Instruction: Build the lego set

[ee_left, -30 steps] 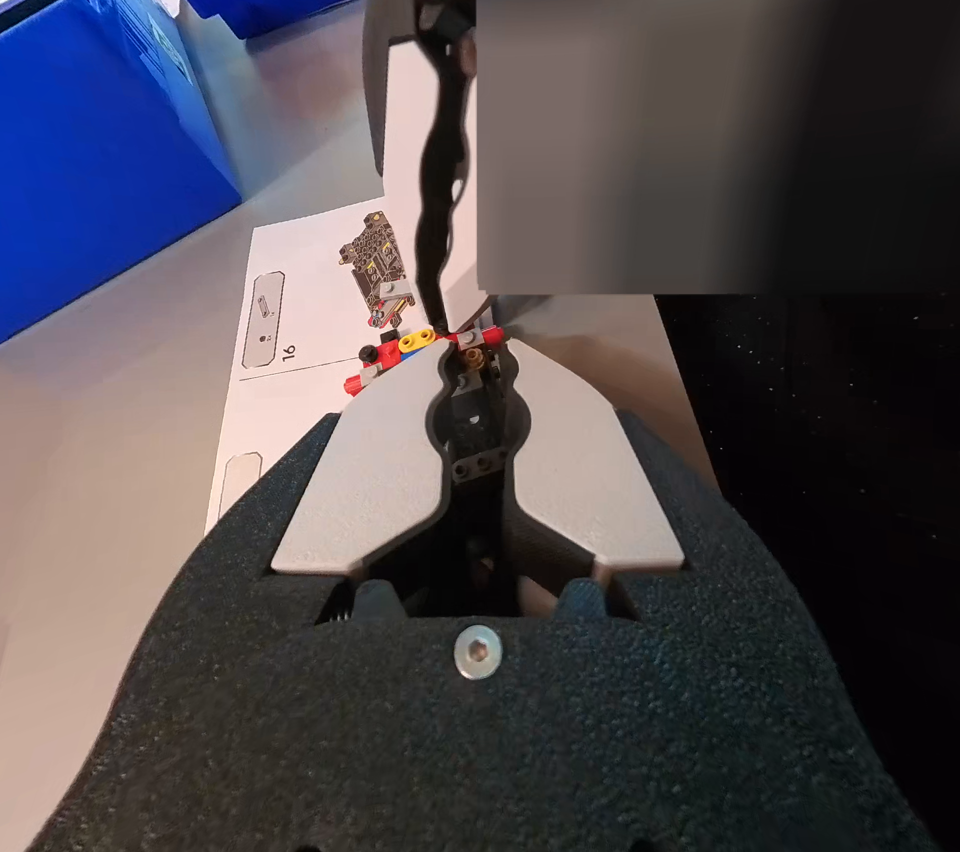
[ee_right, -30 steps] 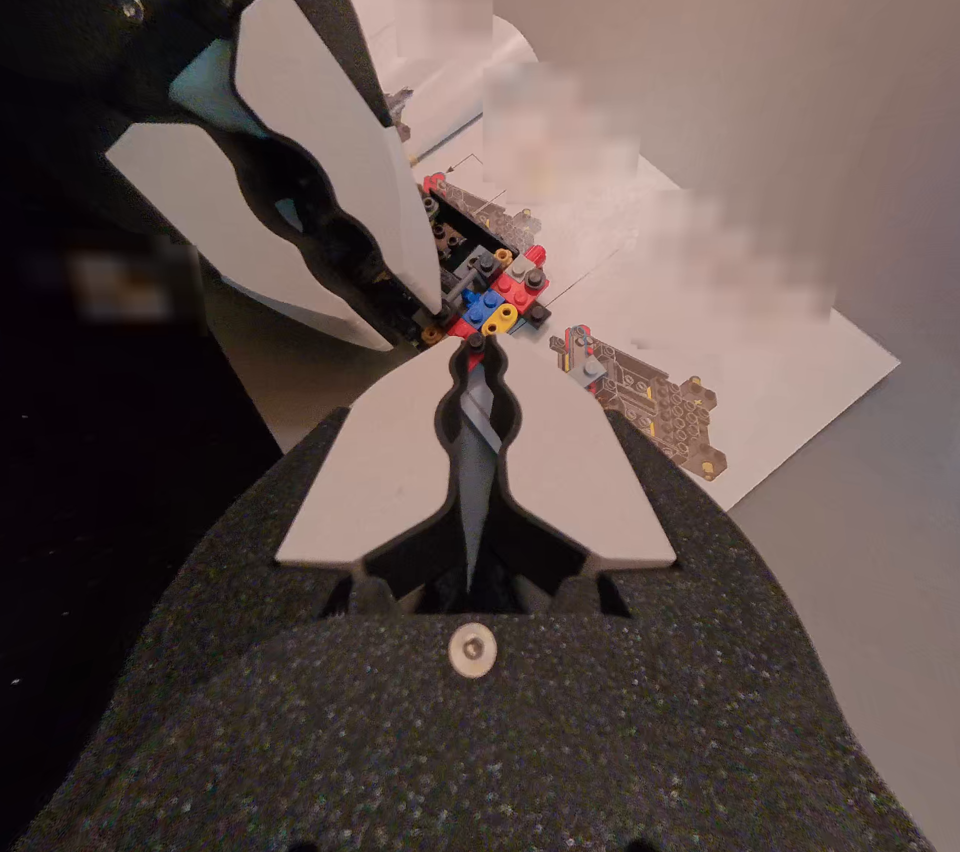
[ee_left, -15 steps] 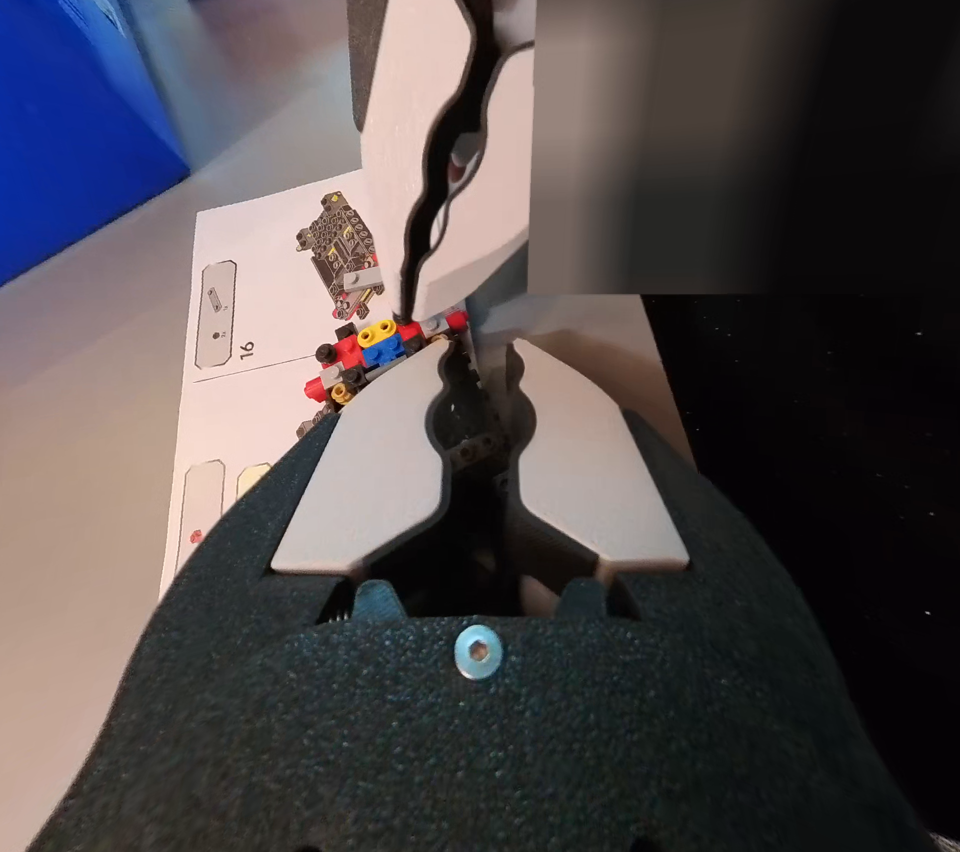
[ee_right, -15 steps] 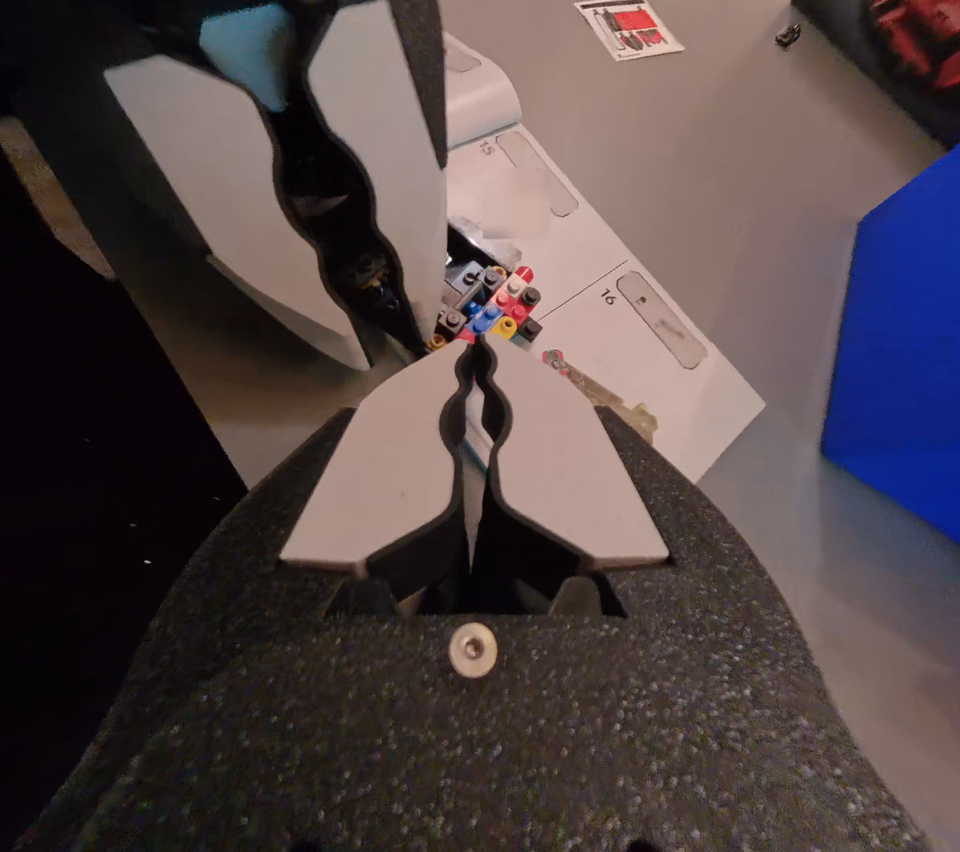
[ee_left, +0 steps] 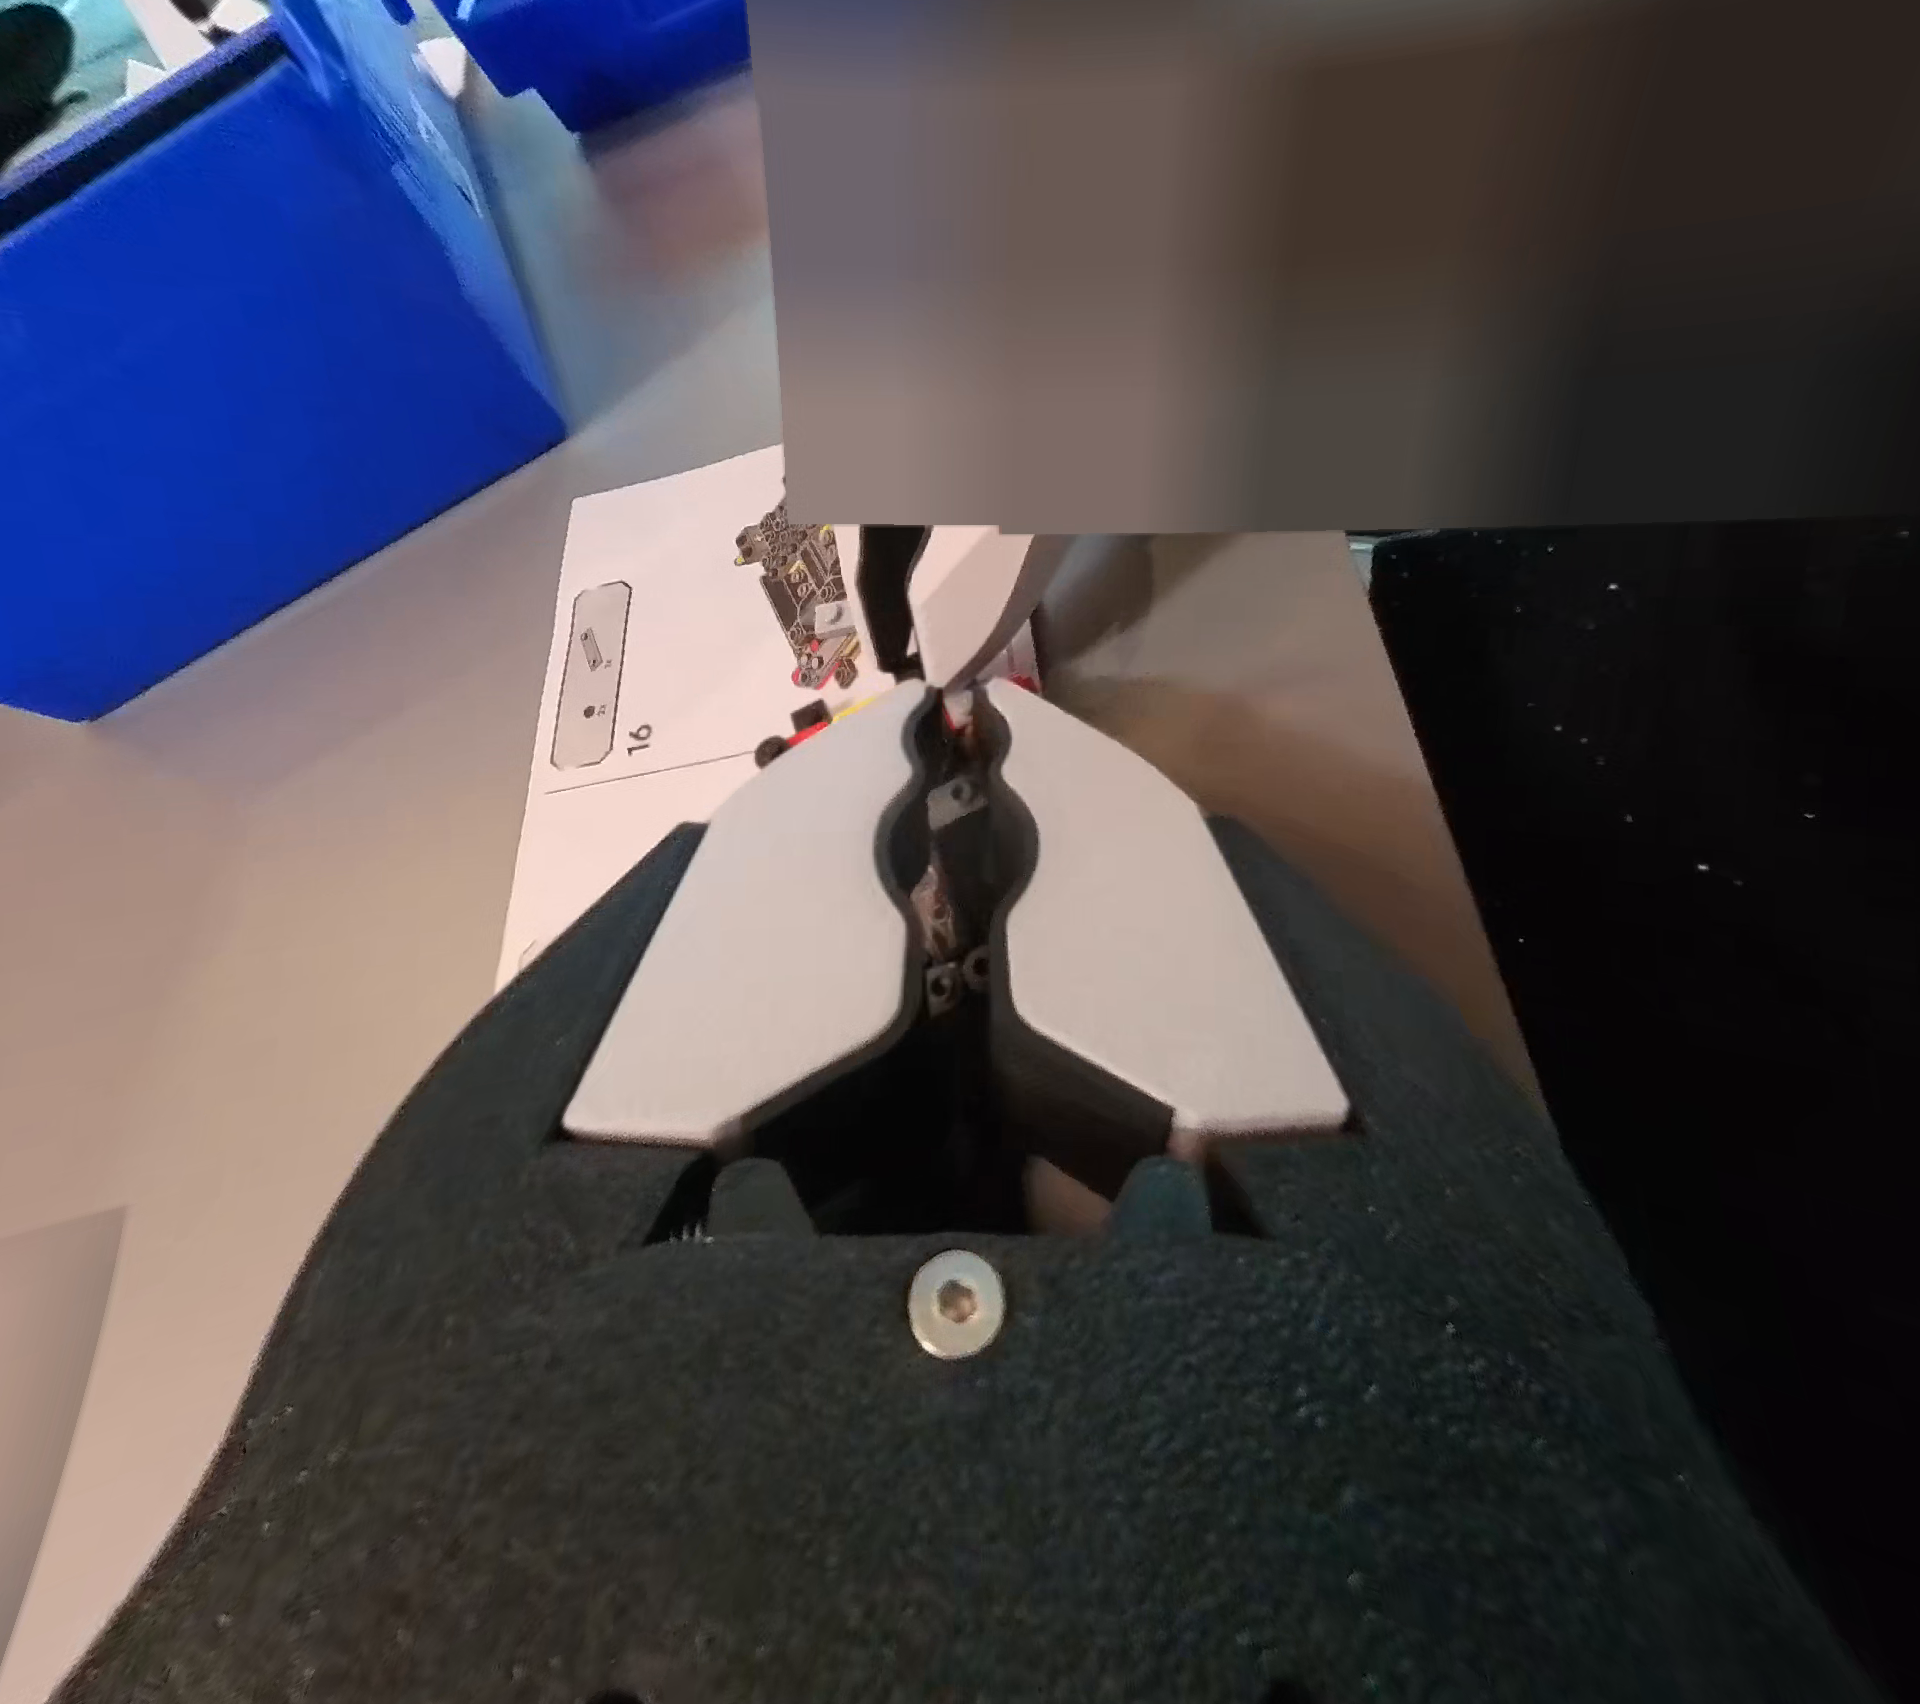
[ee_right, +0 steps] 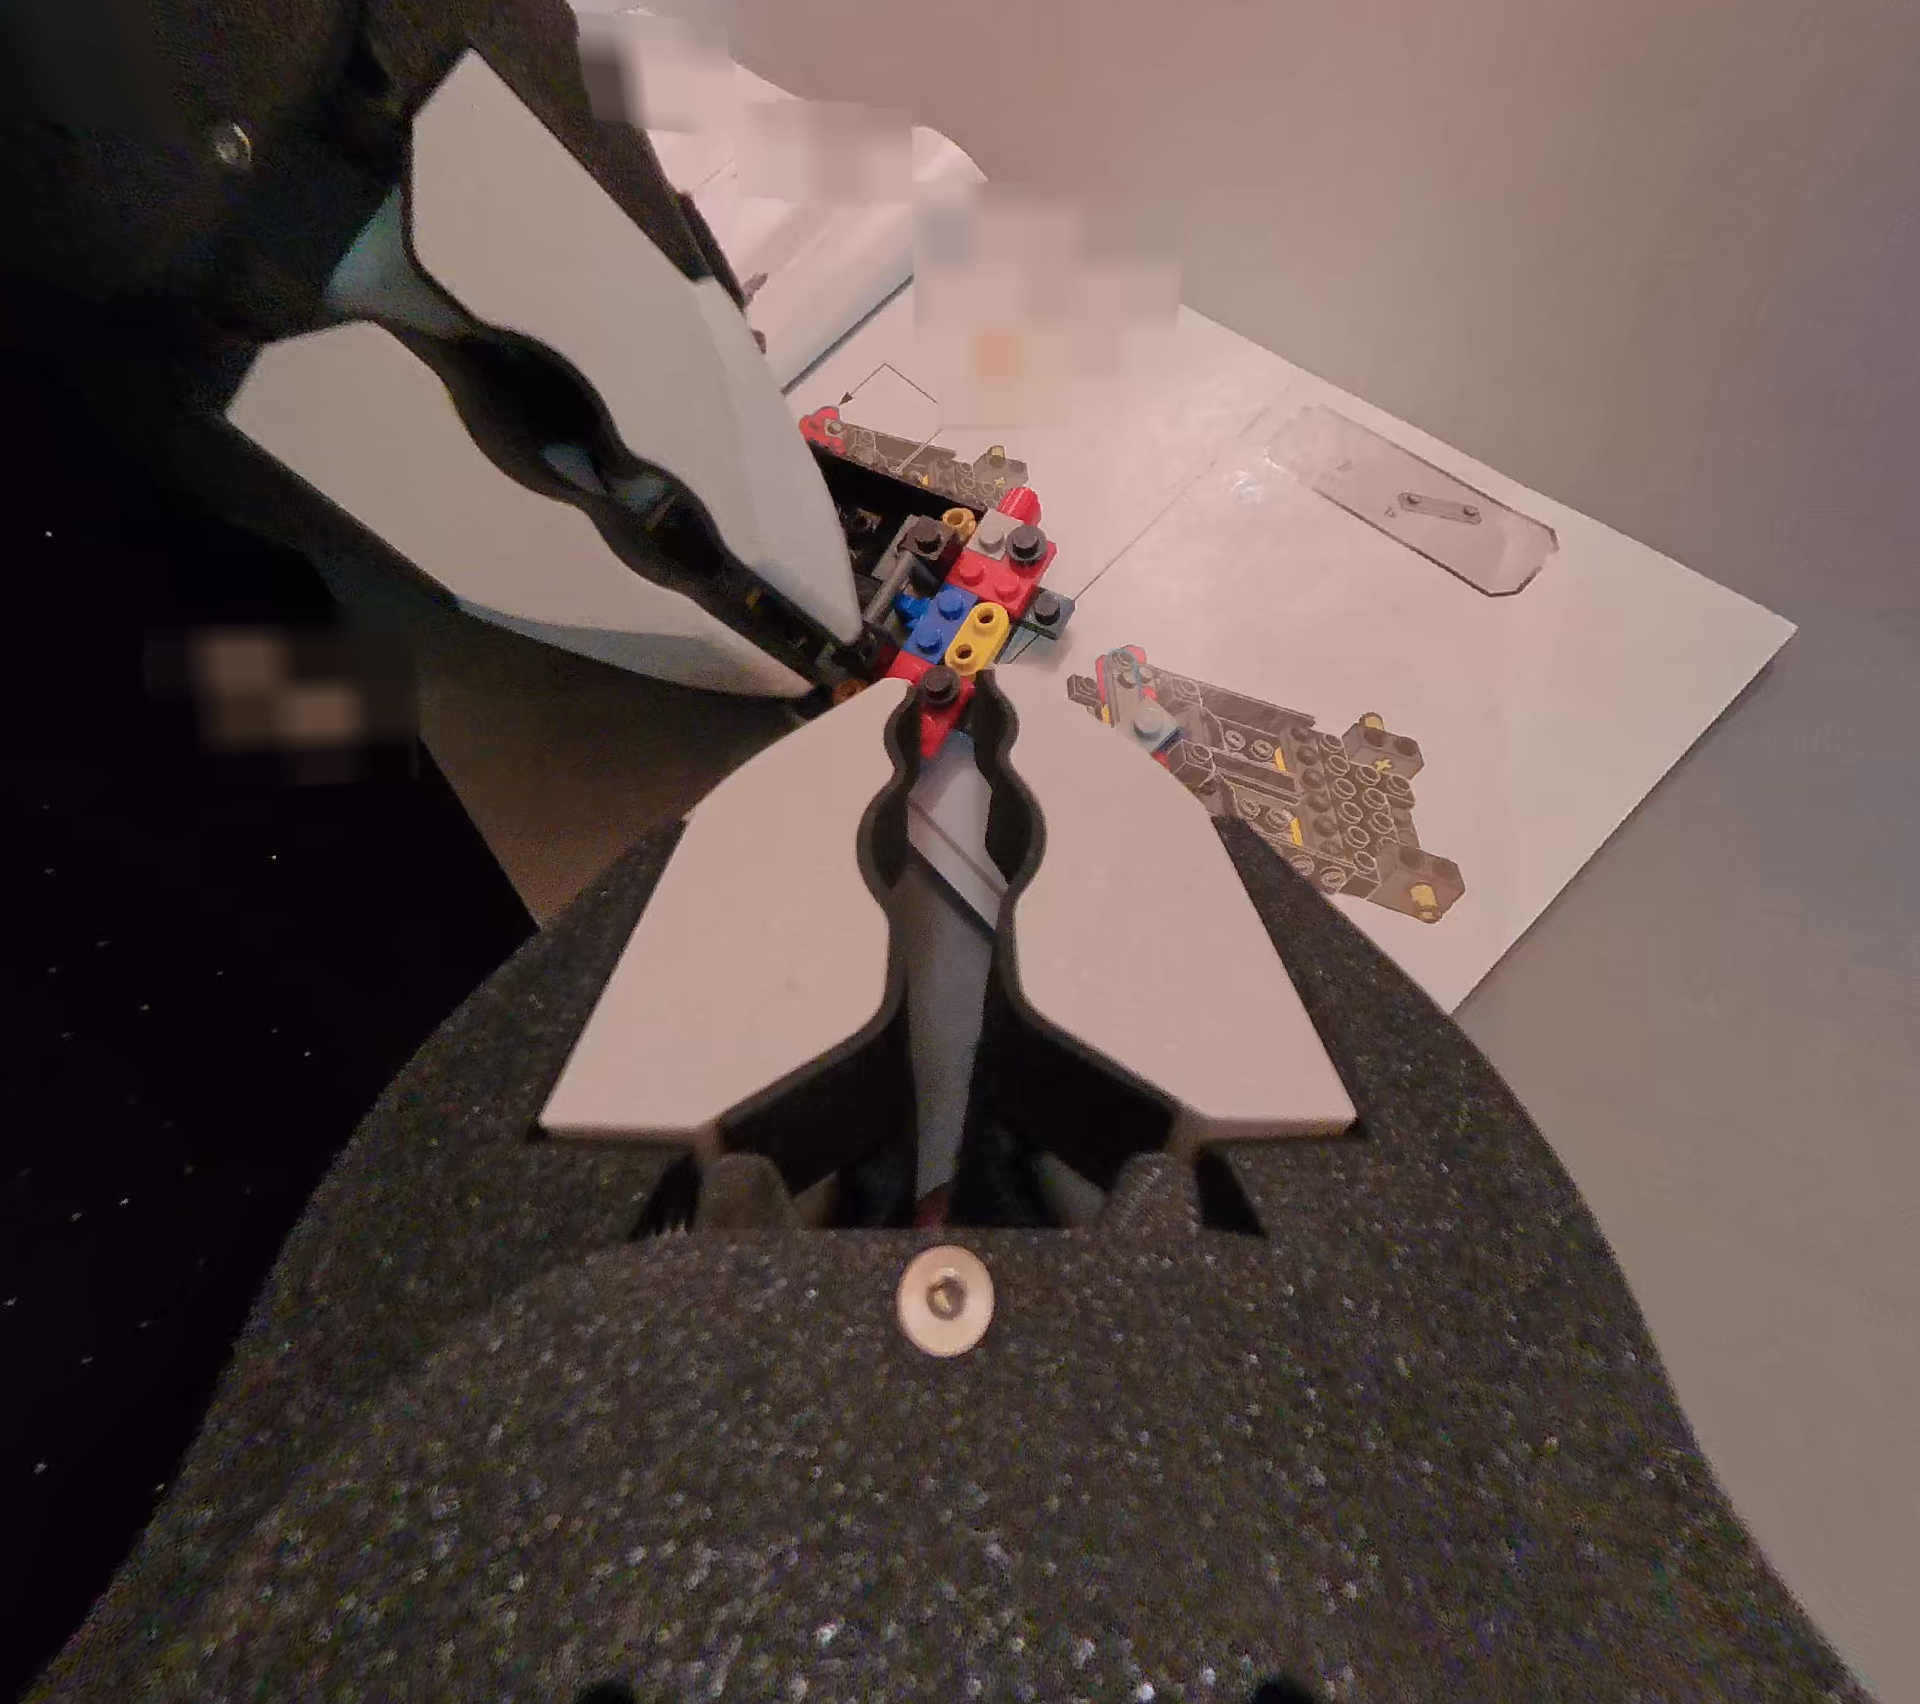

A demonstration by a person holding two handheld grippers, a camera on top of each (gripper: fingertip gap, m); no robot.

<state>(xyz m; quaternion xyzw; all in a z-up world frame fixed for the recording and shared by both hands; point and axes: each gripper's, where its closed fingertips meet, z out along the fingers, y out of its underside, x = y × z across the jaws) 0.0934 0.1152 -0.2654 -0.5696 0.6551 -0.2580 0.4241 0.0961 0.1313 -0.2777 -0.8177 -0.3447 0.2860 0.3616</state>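
Glossy plastic lego build [ee_right: 977, 605], matt tabletop [ee_right: 1558, 200]

We see our right gripper [ee_right: 943, 696], its grey fingers nearly closed on the red edge of a small multicoloured brick assembly [ee_right: 971, 589]. Our left gripper [ee_right: 847, 667] clamps the same assembly from the left. Both hold it above a white printed instruction sheet [ee_right: 1455, 646] lying on the grey tabletop [ee_right: 1351, 127].

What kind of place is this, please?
Probably a workshop or lab bench: a plain grey table, blue storage bins and an open instruction booklet under a half-built lego model.
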